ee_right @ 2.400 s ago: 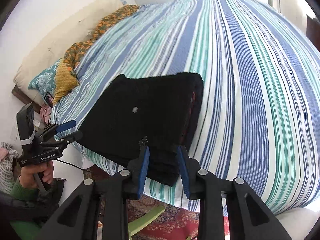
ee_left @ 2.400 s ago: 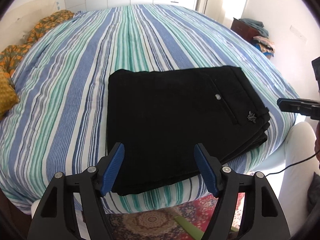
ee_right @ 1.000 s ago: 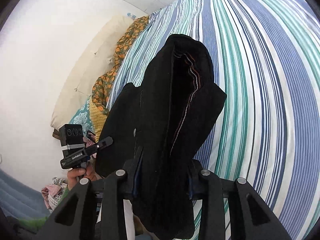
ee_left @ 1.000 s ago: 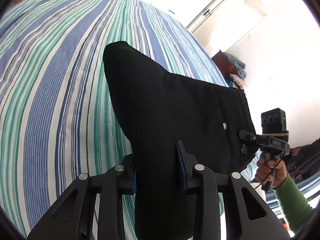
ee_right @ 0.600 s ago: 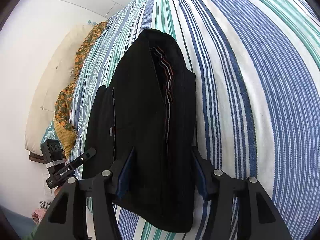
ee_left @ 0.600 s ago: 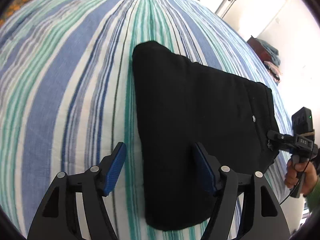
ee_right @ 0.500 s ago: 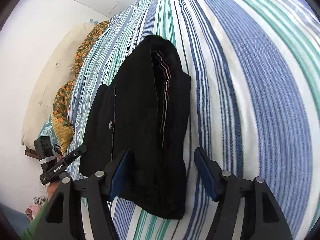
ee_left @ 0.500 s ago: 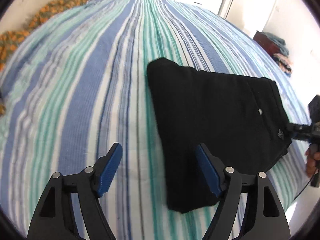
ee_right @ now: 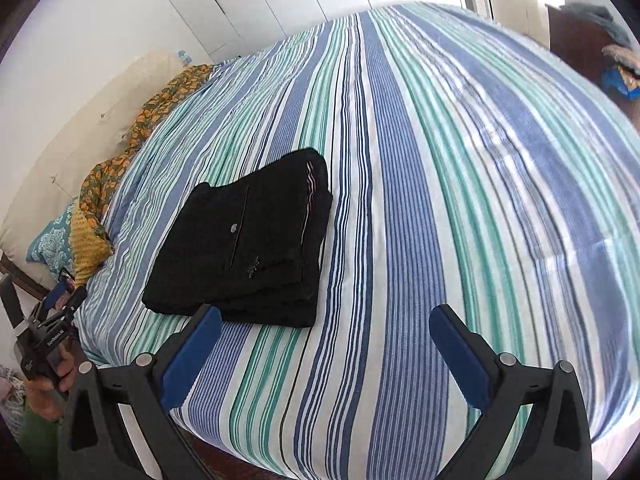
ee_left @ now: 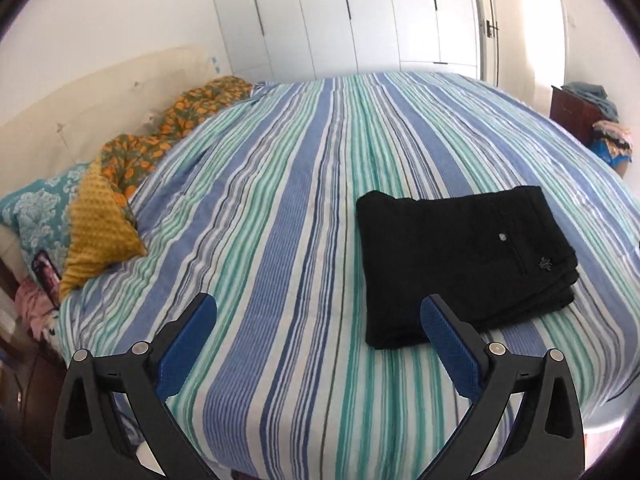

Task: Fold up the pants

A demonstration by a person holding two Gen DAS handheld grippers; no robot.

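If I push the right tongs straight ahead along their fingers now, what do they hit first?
Most likely the striped bedspread itself. The right tongs stand open, aimed at bare cover just to the right of the folded black pants, which lie left of that line. Depth is hard to judge through the fisheye.

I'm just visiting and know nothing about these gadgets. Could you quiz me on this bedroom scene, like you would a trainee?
1. True or false: the black folded pants lie flat on the striped bedspread.
2. Is the left gripper holding anything? A) pants B) pillow C) nothing
3. Fill in: the fingers of the right gripper are spread ____.

Key: 1 true; 2 C; 3 open.
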